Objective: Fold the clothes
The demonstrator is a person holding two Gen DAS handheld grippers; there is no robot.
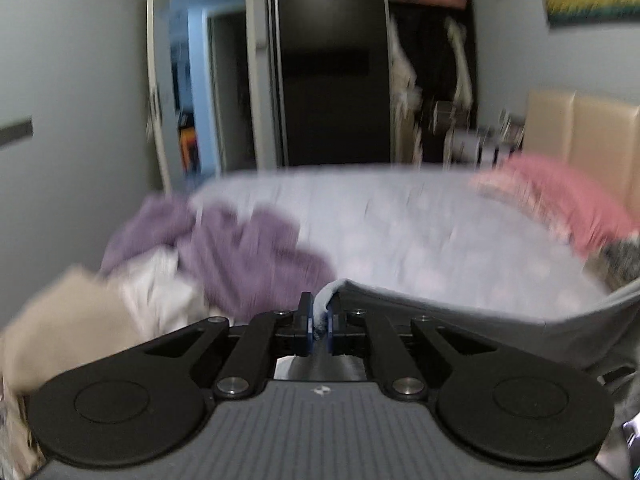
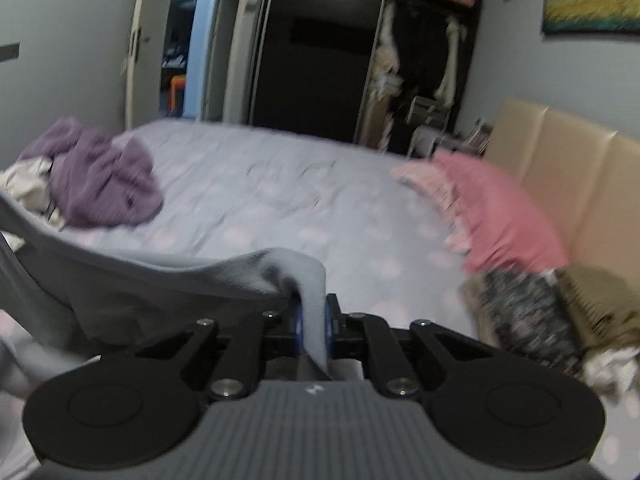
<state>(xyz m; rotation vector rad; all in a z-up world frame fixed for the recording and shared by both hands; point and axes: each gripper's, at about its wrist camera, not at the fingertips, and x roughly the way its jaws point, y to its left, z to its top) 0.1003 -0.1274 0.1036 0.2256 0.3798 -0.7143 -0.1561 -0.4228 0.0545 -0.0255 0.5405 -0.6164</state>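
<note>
A grey garment point(image 1: 500, 320) hangs stretched between my two grippers above the bed. My left gripper point(image 1: 319, 322) is shut on one corner of it, and the cloth runs off to the right. My right gripper point(image 2: 312, 320) is shut on another corner of the grey garment point(image 2: 160, 280), and the cloth runs off to the left. Both views are blurred by motion.
The bed point(image 2: 280, 208) has a pale lilac sheet. A purple garment point(image 2: 104, 180) and white clothes point(image 2: 24, 184) lie at its left. A pink pillow point(image 2: 492, 208), a patterned cloth point(image 2: 528, 320) and an olive cloth point(image 2: 600, 304) lie by the beige headboard point(image 2: 560, 160). A dark wardrobe point(image 2: 320, 48) stands behind.
</note>
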